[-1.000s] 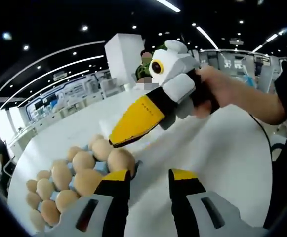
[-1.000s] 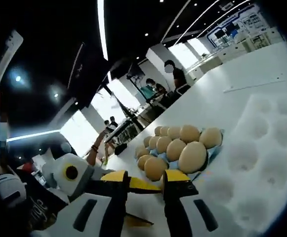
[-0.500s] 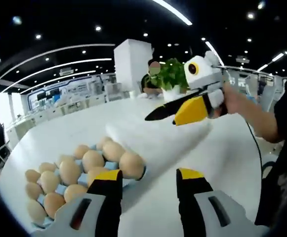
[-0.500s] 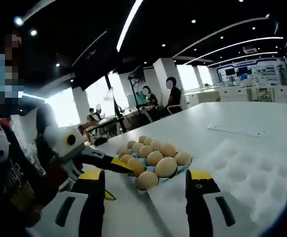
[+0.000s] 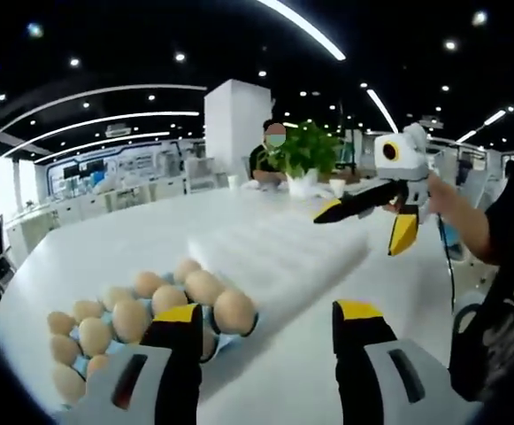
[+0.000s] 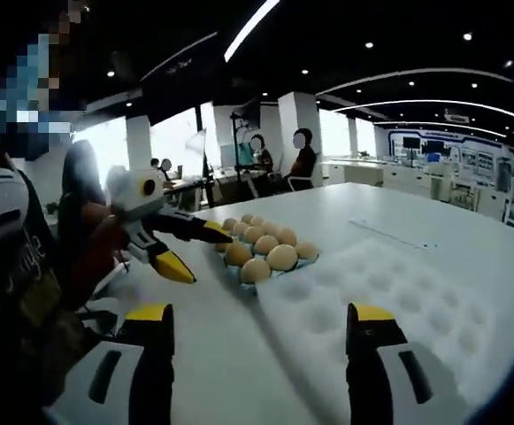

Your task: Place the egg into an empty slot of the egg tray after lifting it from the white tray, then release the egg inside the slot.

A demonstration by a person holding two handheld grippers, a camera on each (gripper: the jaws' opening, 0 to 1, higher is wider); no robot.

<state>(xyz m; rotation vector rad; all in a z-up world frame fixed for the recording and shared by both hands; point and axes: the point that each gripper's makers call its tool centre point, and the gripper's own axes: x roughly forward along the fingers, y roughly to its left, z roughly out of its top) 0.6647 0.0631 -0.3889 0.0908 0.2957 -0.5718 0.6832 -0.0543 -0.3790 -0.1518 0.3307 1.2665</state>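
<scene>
A blue egg tray (image 5: 230,329) holding several brown eggs (image 5: 235,310) lies on the white table, just ahead of my left jaw. Beside it lies the white tray (image 5: 279,252), its round dimples bare. My left gripper (image 5: 270,320) is open with nothing between its jaws. The right gripper (image 5: 363,232) hangs above the white tray's far end, jaws spread. In the right gripper view, my right gripper (image 6: 261,319) is open over the white tray (image 6: 389,301). The left gripper (image 6: 205,257) is open beside the egg tray (image 6: 242,277).
A person's hand (image 5: 442,199) and dark sleeve hold the right gripper. A potted plant (image 5: 308,150) and a white pillar (image 5: 234,124) stand beyond the table, with seated people (image 6: 303,164) further off. A thin flat strip (image 6: 389,235) lies on the table past the white tray.
Both grippers have opened wide, where a second ago their jaws were nearly together. They have drawn back from the egg tray and apart from each other.
</scene>
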